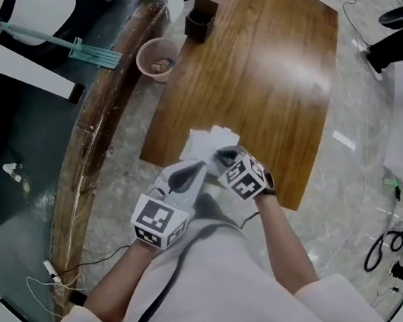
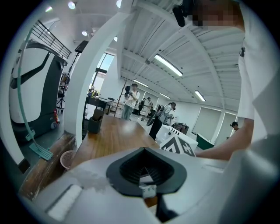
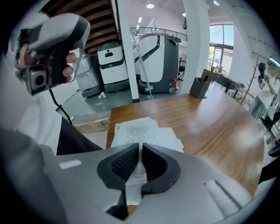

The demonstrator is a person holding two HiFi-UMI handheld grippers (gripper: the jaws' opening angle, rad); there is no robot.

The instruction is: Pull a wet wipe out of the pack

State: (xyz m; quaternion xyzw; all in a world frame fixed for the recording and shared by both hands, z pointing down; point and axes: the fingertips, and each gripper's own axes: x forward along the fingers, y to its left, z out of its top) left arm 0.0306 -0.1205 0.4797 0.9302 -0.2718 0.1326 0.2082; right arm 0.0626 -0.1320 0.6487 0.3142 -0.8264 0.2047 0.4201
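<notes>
A white wet-wipe pack (image 1: 208, 142) lies flat at the near corner of the brown wooden table (image 1: 270, 67); in the right gripper view the pack (image 3: 139, 127) sits just past the jaws. A white wipe (image 3: 139, 168) rises from it in a strip, and my right gripper (image 3: 141, 148) is shut on that strip. From above, the right gripper (image 1: 224, 155) hovers over the pack's near edge. My left gripper (image 1: 198, 169) is beside it on the left with its jaws together. In its own view the left gripper (image 2: 147, 175) points across the table, a small white scrap (image 2: 148, 190) at its tips.
A pink wastebasket (image 1: 157, 58) stands by the table's left edge and a black bin (image 1: 200, 19) at its far corner. A green-handled broom (image 1: 49, 40) leans at the far left. Cables (image 1: 390, 243) lie on the floor at right. Several people (image 2: 130, 99) stand beyond the table.
</notes>
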